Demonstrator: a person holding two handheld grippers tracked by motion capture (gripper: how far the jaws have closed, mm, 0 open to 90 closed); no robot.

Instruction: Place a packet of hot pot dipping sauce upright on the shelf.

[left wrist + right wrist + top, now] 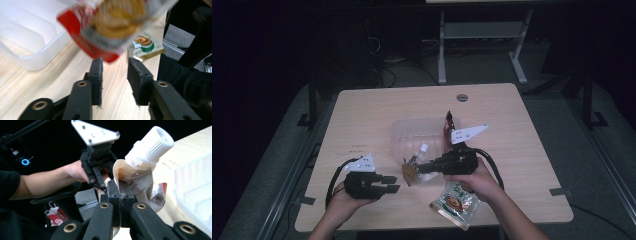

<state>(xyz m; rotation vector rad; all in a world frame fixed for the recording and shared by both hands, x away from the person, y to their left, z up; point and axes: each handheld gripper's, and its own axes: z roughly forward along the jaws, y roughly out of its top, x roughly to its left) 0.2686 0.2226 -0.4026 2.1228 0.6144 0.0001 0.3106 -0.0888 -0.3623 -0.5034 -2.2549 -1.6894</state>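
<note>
Bare table (362,125) left; clear tub (412,132) blocks centre.

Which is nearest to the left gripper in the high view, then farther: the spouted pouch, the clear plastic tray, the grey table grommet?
From the left gripper:
1. Spouted pouch, just to its right, held by the right gripper.
2. Clear plastic tray, behind it, mid-table.
3. Grey table grommet, at the far edge.
</note>
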